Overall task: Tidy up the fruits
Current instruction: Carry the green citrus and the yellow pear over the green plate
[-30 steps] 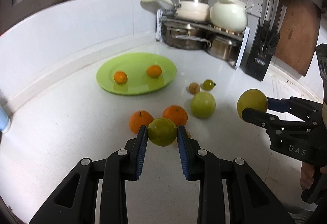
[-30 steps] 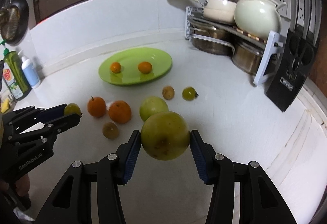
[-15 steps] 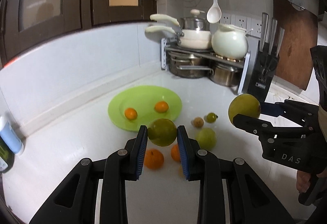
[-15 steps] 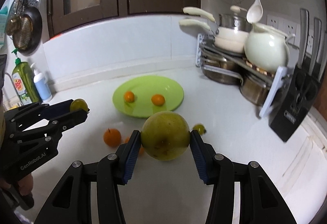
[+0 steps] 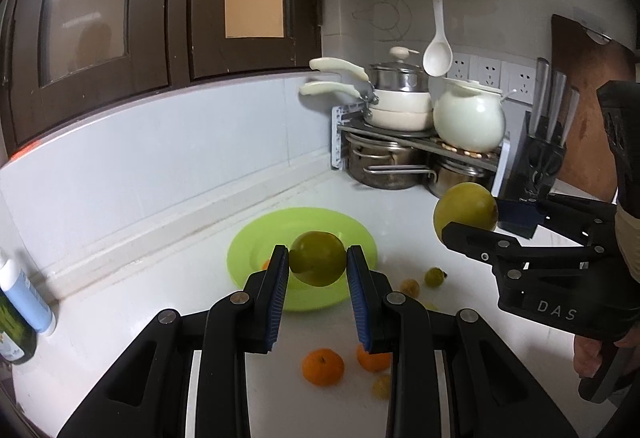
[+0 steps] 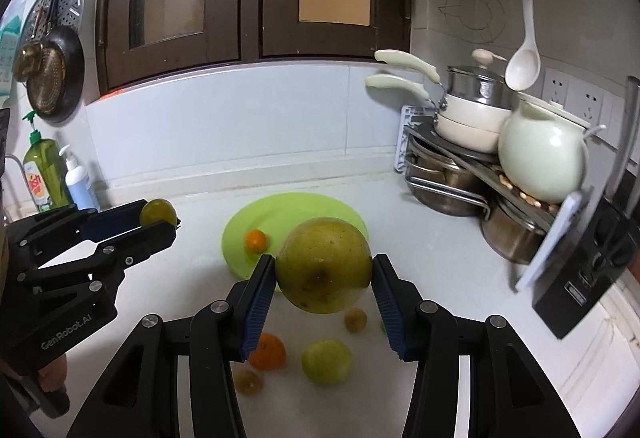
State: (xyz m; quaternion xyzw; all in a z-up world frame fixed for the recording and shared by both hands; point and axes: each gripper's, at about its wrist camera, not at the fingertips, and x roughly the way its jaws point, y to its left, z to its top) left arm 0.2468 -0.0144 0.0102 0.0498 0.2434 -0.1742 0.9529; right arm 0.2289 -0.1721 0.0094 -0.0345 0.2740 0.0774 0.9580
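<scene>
We hold the left gripper [image 5: 317,264] clamped on a small green fruit [image 5: 318,257], its two blue pads pressing the fruit's sides, and the fruit hangs clear of the white counter [image 5: 160,278]. The right gripper [image 6: 324,272] is clamped in the same way on a large yellow-green fruit [image 6: 324,270], which fills the gap between its pads and is likewise carried in the air.

The relation that governs the coming move is the bearing of the green plate [image 5: 360,238] from each load. In the left wrist view the plate lies directly ahead of and below the small green fruit, its far rim showing beyond the fingers. In the right wrist view the plate [image 6: 240,234] lies ahead, below and slightly to the left, with one small orange [image 6: 256,241] resting on its left part. We judge the left gripper to be the nearer to the plate, since its fruit overlaps the plate's centre, while the right gripper sits to its right and at about the same height. Neither fruit has a marked long axis; both are nearly round, so the approach angle matters little.

On the counter, short of the plate, remain two oranges [image 5: 323,366] [image 5: 374,358], a pale green fruit [image 6: 326,362] and several small yellowish ones. We judge that each held fruit needs a forward and downward path, with the two grippers kept apart.
</scene>
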